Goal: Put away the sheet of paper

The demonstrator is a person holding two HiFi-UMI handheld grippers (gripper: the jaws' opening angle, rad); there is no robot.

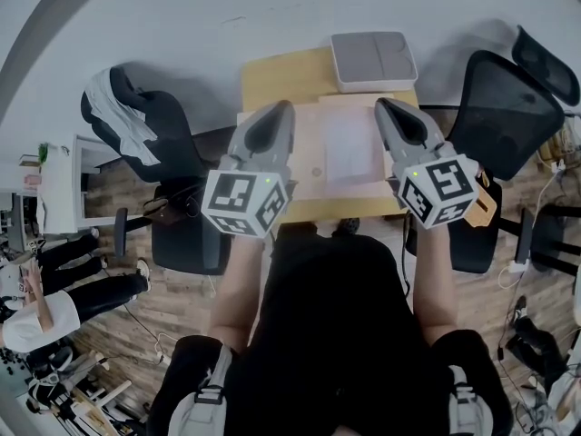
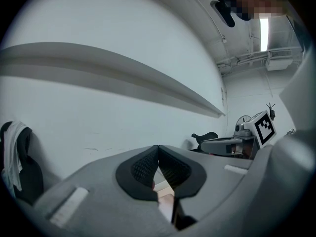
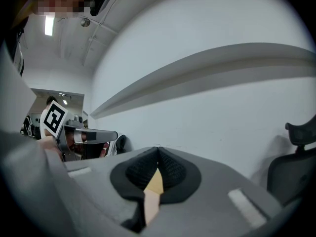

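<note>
We held the left claw [image 1: 285,107] pinched together and empty above the worktop [image 1: 272,78]; the sheet of paper [image 1: 349,151] lay flat between both claws, and our right claw [image 1: 382,104] was likewise closed on nothing.

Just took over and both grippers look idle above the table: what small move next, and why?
Probably open the left gripper and lower it toward the sheet of paper. It and the right gripper are shut on nothing, raised above the table, while the paper lies flat and untouched.
</note>
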